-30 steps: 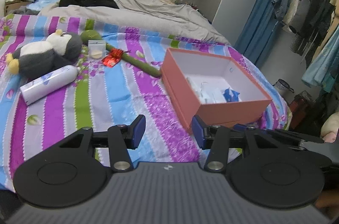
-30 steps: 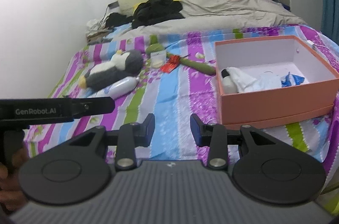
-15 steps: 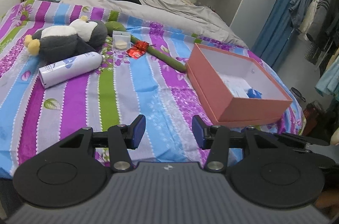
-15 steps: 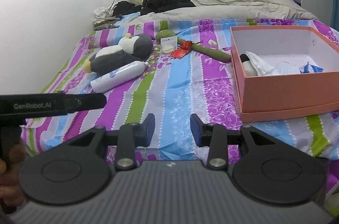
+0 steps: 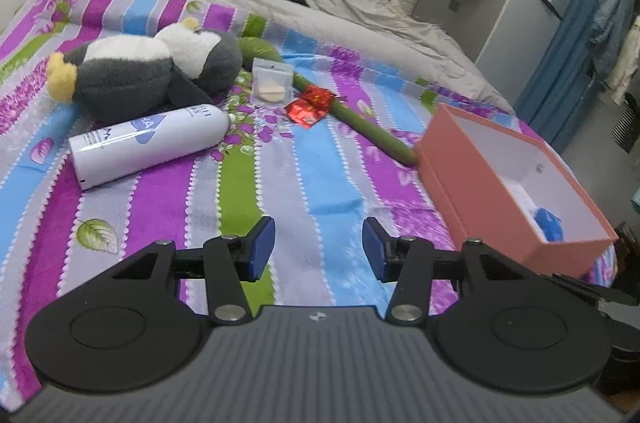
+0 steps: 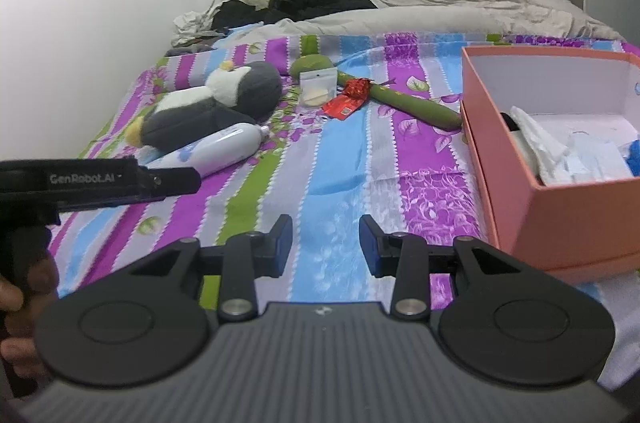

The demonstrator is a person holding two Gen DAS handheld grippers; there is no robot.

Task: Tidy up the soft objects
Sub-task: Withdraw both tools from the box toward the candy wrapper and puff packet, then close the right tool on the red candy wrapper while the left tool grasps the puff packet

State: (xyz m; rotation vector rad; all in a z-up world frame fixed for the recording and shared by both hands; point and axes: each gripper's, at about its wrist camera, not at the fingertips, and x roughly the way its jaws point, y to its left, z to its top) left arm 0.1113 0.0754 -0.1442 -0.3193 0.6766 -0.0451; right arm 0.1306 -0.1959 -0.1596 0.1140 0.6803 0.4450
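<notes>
We list: left gripper (image 5: 318,243) and right gripper (image 6: 325,243) parted, empty; penguin plush (image 5: 152,71) at ten o'clock; box (image 5: 516,183) at two.

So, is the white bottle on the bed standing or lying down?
Lying down. The bottle rests on its side on the striped bedspread, its cap end pointing toward the plush penguin, which it appears to touch.

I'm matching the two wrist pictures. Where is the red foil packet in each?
Left wrist: red foil packet upper middle, lying against the green plush stem.
Right wrist: red foil packet upper middle, left of the box.
Shared landmark: pink box.
</notes>
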